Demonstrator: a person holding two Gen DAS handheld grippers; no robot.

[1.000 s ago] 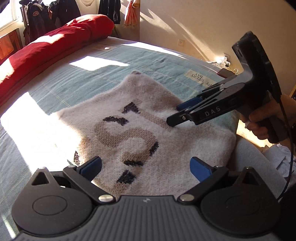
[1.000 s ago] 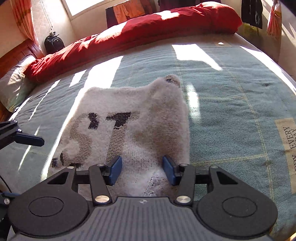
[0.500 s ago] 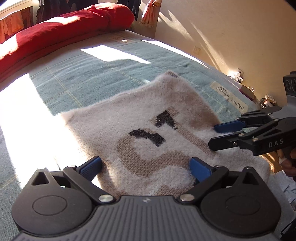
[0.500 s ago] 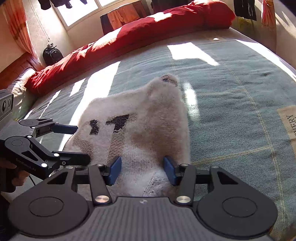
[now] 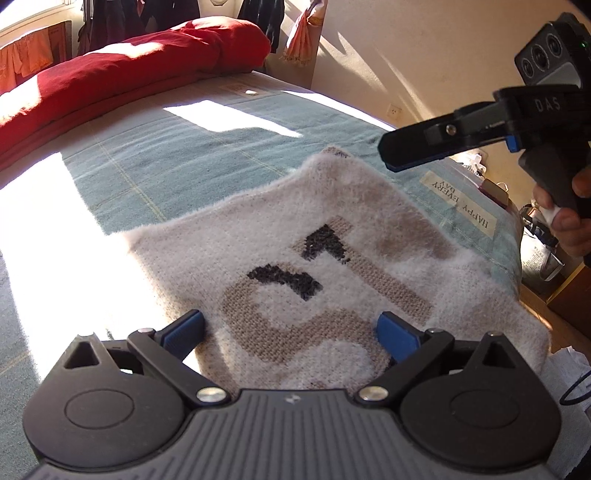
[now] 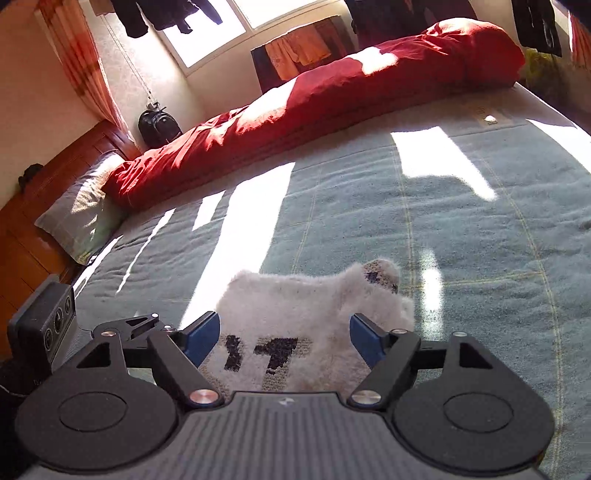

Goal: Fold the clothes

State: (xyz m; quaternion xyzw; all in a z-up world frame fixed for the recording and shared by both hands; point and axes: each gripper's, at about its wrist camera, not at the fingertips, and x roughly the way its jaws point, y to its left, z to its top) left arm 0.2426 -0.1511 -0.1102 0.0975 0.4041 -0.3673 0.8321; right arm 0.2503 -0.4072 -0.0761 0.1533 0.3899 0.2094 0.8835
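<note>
Lifted right hand-held gripper (image 6: pixel 284 338) opened above one sweater (image 6: pixel 314 314).

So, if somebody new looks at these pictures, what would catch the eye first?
Probably the fluffy cream sweater with brown and black letters, lying folded on the blue-green bedspread in front of both open grippers. Next, the bright red duvet bunched along the far side of the bed, lit by sunlight.

The right tool (image 5: pixel 406 155) reads "DAS" (bedspread label (image 5: pixel 458 209): "HAPPY EVERY DAY").

A home bedroom: bed (image 6: pixel 461 229) with red duvet (image 6: pixel 332 96), pillow (image 6: pixel 79 218), curtained window (image 6: pixel 207 29).
</note>
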